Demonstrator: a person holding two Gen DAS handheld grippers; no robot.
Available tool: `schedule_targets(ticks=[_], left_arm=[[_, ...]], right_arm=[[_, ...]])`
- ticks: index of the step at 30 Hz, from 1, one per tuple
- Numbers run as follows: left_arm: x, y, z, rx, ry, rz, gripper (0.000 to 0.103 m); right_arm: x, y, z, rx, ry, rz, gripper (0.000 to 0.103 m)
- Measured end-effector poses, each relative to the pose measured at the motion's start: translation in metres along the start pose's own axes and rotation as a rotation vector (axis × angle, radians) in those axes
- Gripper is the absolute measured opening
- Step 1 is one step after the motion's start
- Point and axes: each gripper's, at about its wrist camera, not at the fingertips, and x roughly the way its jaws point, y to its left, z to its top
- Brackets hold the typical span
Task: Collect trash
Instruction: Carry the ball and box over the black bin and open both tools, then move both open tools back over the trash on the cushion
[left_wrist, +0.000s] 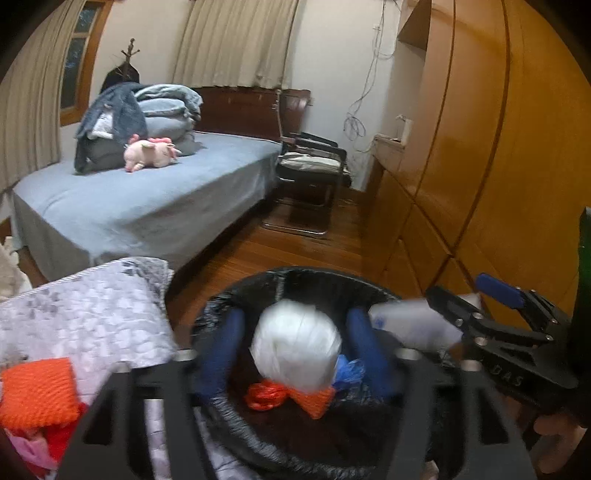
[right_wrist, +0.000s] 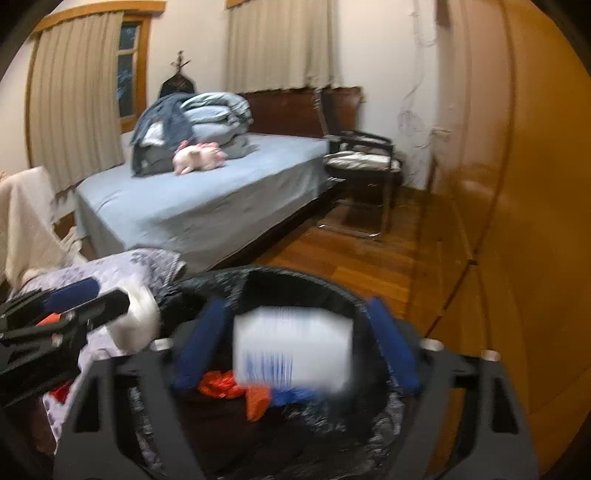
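Left tongs: jaws wide, blue pads clear on both sides of a white crumpled ball; ball looks released, directly over the bin mouth.
Right tongs: jaws wide; a white box with blue print sits between the pads, blurred, with gaps on both sides; judged dropping, not gripped.
Bin: black-lined, round, on the wooden floor beside a patterned cushion; already holds orange scrap and blue scrap.
Progress: several pieces binned; two more judged going in now; orange and red items on the cushion may still be trash, cannot tell.
Left view only: the ball head-on, the orange pile at lower left, the right tongs side-on with a hand behind.
Right view only: the box face with its print; a cream throw at left; the ball shows only partly behind the left tongs.
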Motion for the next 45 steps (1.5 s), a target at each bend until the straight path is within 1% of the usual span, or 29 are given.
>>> schedule_targets(ticks=[1, 3, 5, 7, 10, 13, 16, 27, 33, 36, 40, 45], left_arm=[[0.000, -0.001, 0.000, -0.002, 0.001, -0.009, 0.076], [-0.002, 0.000, -0.002, -0.005, -0.008, -0.014, 0.081], [-0.008, 0.005, -0.004, -0.007, -0.017, 0.007, 0.084], [-0.016, 0.012, -0.007, -0.014, -0.026, 0.030, 0.089], [-0.034, 0.023, -0.012, -0.019, -0.047, 0.085, 0.094], [-0.056, 0.038, -0.019, -0.039, -0.073, 0.152, 0.097], [-0.077, 0.055, -0.028, -0.061, -0.084, 0.217, 0.097], [-0.153, 0.132, -0.068, -0.165, -0.107, 0.463, 0.097], [-0.174, 0.165, -0.086, -0.202, -0.098, 0.570, 0.097], [-0.180, 0.181, -0.097, -0.215, -0.081, 0.611, 0.096], [-0.183, 0.196, -0.111, -0.236, -0.064, 0.641, 0.096], [-0.179, 0.209, -0.125, -0.249, -0.030, 0.645, 0.091]], right_arm=[[-0.001, -0.005, -0.001, 0.005, -0.002, -0.010, 0.086], [0.000, -0.010, -0.002, 0.015, -0.006, -0.029, 0.089], [-0.002, -0.015, -0.005, 0.029, -0.006, -0.031, 0.092], [-0.002, -0.015, -0.005, 0.036, -0.001, -0.030, 0.098], [-0.004, -0.008, -0.006, 0.028, 0.006, -0.021, 0.098], [-0.008, 0.008, -0.005, 0.017, 0.004, -0.002, 0.098], [-0.010, 0.025, -0.003, 0.004, 0.006, 0.038, 0.098], [-0.012, 0.128, -0.002, -0.103, 0.025, 0.239, 0.098], [-0.012, 0.181, -0.007, -0.159, 0.034, 0.329, 0.098], [-0.012, 0.204, -0.014, -0.178, 0.049, 0.366, 0.098], [-0.010, 0.229, -0.027, -0.204, 0.068, 0.404, 0.098], [-0.005, 0.253, -0.039, -0.241, 0.081, 0.428, 0.098]])
